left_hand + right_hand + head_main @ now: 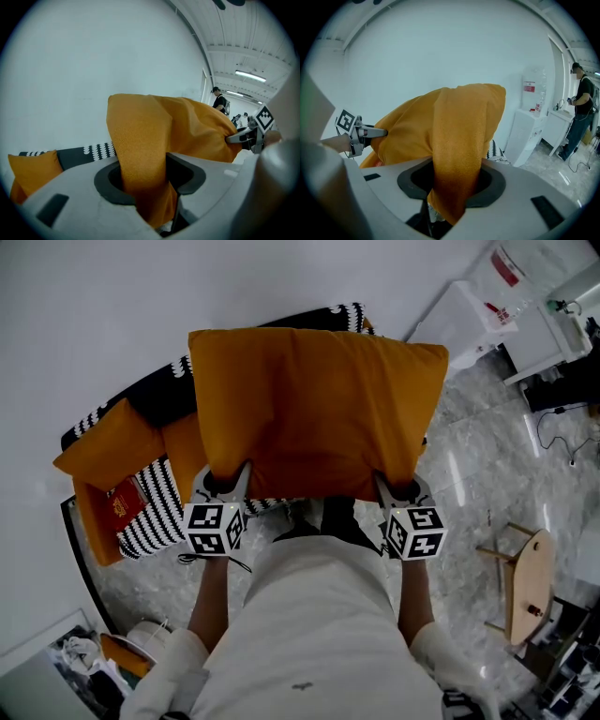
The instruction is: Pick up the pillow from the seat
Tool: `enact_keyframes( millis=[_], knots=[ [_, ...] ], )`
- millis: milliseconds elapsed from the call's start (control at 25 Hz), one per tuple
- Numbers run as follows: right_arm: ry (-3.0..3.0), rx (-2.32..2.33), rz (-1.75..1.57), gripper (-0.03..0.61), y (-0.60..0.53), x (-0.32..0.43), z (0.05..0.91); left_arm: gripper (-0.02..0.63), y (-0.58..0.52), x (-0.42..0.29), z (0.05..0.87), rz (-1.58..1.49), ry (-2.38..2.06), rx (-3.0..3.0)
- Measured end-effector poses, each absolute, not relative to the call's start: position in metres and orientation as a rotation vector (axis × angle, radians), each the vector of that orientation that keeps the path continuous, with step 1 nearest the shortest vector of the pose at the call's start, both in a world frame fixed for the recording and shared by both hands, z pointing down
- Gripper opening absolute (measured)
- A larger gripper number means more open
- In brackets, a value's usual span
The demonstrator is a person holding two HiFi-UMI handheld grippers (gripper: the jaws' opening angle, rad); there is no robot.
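A large orange pillow (319,409) hangs in the air above the seat (150,404), a black-and-white patterned sofa against the wall. My left gripper (228,486) is shut on the pillow's near left corner, and the fabric (143,173) fills the gap between its jaws. Pinching the near right corner is my right gripper (394,491), with a fold of the pillow (454,154) caught between its jaws. In each gripper view the other gripper shows at the pillow's far edge.
A second orange pillow (98,446) and a red book (122,502) lie on the sofa's left end. A wooden stool (525,582) stands at the right on the marble floor. White cabinets (487,310) stand at the back right, where a person (581,112) also stands.
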State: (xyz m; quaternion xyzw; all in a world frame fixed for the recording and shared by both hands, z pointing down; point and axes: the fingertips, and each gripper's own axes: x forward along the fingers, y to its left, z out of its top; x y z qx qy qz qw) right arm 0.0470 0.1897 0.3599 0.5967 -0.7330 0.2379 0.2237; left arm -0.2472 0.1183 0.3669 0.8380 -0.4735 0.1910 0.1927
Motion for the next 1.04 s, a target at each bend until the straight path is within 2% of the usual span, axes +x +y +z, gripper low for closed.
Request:
enact_keyframes(
  millis=[1040],
  knots=[
    [-2.025, 1.688, 0.650, 0.166, 0.195, 0.059, 0.358, 0.198, 0.121, -0.235, 0.358, 0.529, -1.332, 2.377]
  ],
)
